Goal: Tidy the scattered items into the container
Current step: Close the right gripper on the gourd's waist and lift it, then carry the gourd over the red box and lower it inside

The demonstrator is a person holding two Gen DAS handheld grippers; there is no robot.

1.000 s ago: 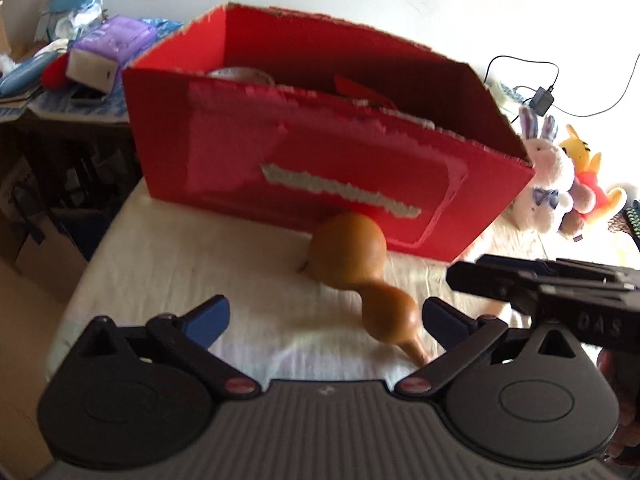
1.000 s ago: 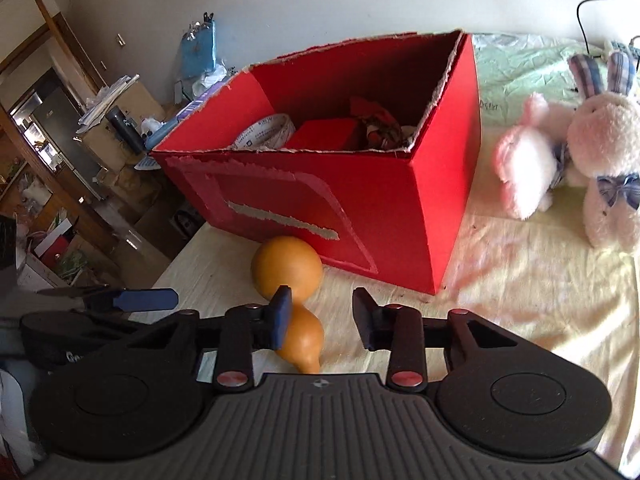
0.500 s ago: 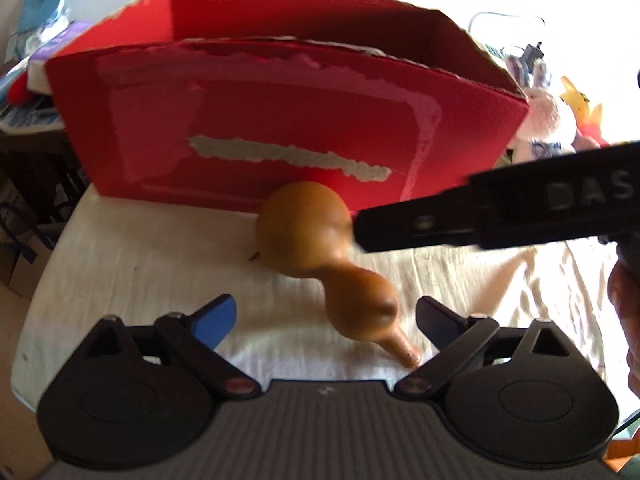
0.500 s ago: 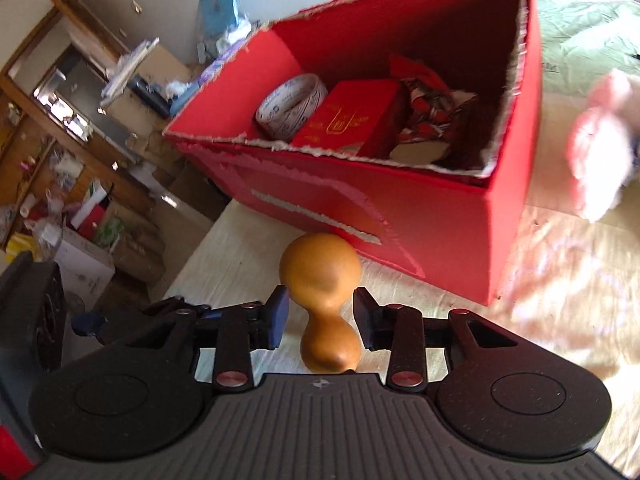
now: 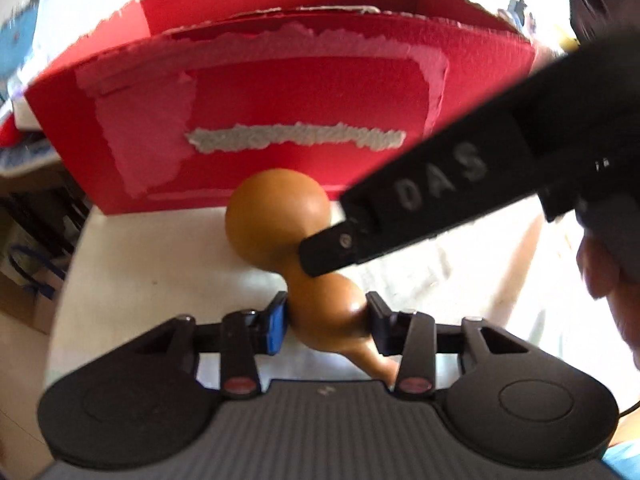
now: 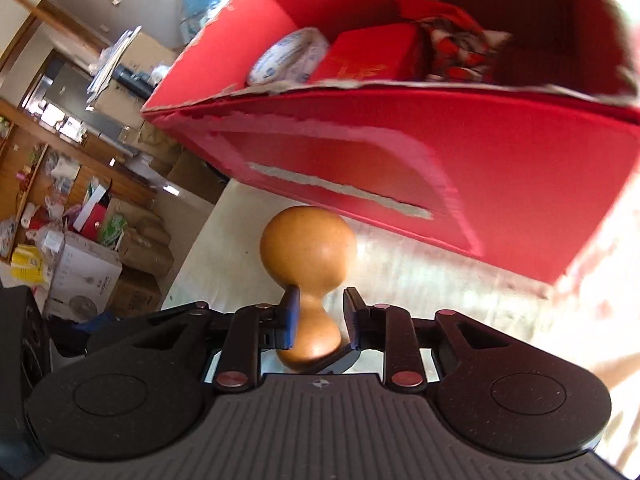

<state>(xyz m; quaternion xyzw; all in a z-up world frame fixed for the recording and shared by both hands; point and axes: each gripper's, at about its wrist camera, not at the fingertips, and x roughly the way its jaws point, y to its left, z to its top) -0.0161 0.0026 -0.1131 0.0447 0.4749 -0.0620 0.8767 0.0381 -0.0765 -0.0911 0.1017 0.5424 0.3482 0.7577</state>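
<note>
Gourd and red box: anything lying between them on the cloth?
Nothing: in the right wrist view only bare cloth separates the gourd from the red box. The left wrist view agrees, partly blocked by the right gripper.

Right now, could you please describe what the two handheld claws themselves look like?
Both are matte black plastic. Each has a ribbed grey deck, two round discs and small red pivot caps. On the left claw, one finger carries a blue pad; the right claw also has a blue pad. Its side arm bears raised "DAS" lettering. No cables or sleeves are visible.
</note>
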